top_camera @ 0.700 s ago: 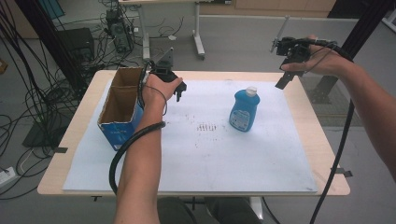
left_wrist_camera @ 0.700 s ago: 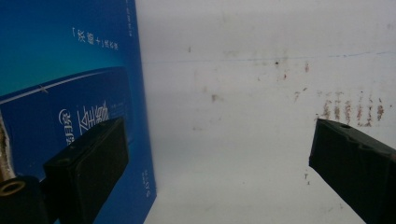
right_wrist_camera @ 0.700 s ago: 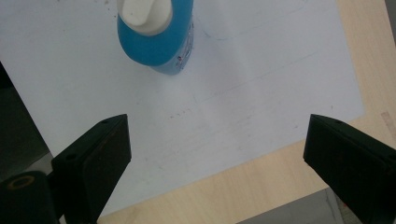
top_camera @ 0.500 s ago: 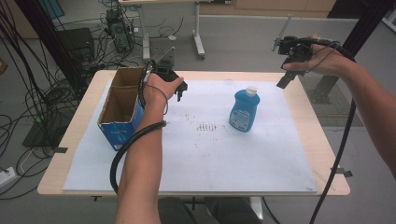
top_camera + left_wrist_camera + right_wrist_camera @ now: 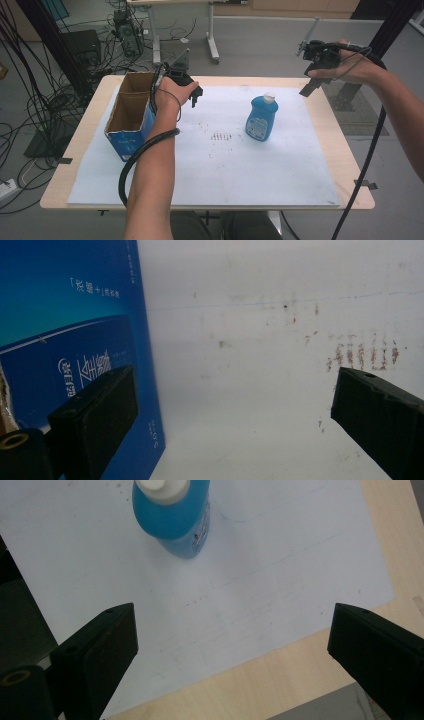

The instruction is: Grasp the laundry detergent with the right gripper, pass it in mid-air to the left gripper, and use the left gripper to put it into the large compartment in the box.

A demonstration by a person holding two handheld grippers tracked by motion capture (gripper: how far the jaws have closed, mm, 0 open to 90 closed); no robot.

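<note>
High view: the blue bottle (image 5: pixel 261 119) with the white cap stands upright on the white sheet (image 5: pixel 225 165) that covers the wooden table (image 5: pixel 350 165), and everything else is placed from it. To the bottle's left, well apart, an open cardboard box (image 5: pixel 131 116) with blue printed sides stands at the sheet's left edge. The left gripper (image 5: pixel 196 95) hangs just beside the box's right wall, between box and bottle but much nearer the box, its jaws pointing down at the sheet. In the left gripper view the jaws stand wide apart with nothing between them; the box's blue side (image 5: pixel 70 340) is behind the left jaw, and a patch of reddish smudges (image 5: pixel 362 352) marks the sheet near the right jaw. The right gripper (image 5: pixel 311 89) is raised above the table's far right corner, beyond and to the right of the bottle, clear of it. In the right gripper view its jaws also gape wide and empty, with the bottle (image 5: pixel 172 517) ahead of them, toward the left jaw's side.
</note>
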